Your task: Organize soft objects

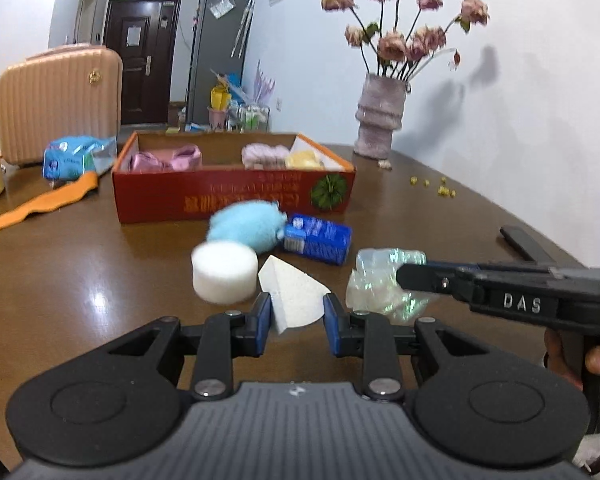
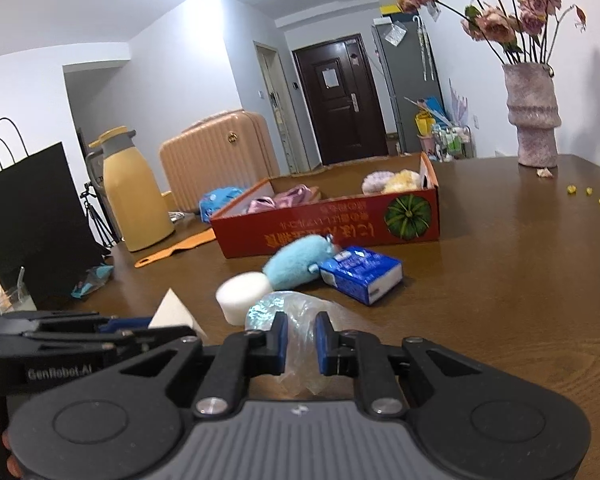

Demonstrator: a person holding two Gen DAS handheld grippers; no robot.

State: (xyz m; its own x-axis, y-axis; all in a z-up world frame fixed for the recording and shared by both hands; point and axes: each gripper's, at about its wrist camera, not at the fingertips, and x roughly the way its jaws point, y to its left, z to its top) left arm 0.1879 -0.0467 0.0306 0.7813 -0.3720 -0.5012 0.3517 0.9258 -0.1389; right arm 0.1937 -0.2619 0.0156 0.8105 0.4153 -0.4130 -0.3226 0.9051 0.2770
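Two soft pieces straddled at once

Two items are bracketed: the white wedge sponge (image 1: 294,294) sits between the pads of the left hand-held gripper (image 1: 296,322), whose jaws are parted slightly wider than the wedge, so no firm hold is shown. The crinkly clear bag (image 2: 300,336) is flanked closely by the right hand-held gripper (image 2: 302,344), jaws narrowed around it; whether it is actually pinched cannot be told. Just beyond lie the round white sponge (image 1: 224,272), the blue plush (image 1: 246,226) and the blue tissue pack (image 1: 318,238), all short of the red box (image 1: 236,196), where soft things are already kept.

Slippage is judged likely: thin film could slide from the pads, and the wedge could tip if closed on unevenly. With both tools close together, a collision could be caused by careless lifting. Open worktop (image 1: 80,280) is left to either side, and its far edge is well apart.
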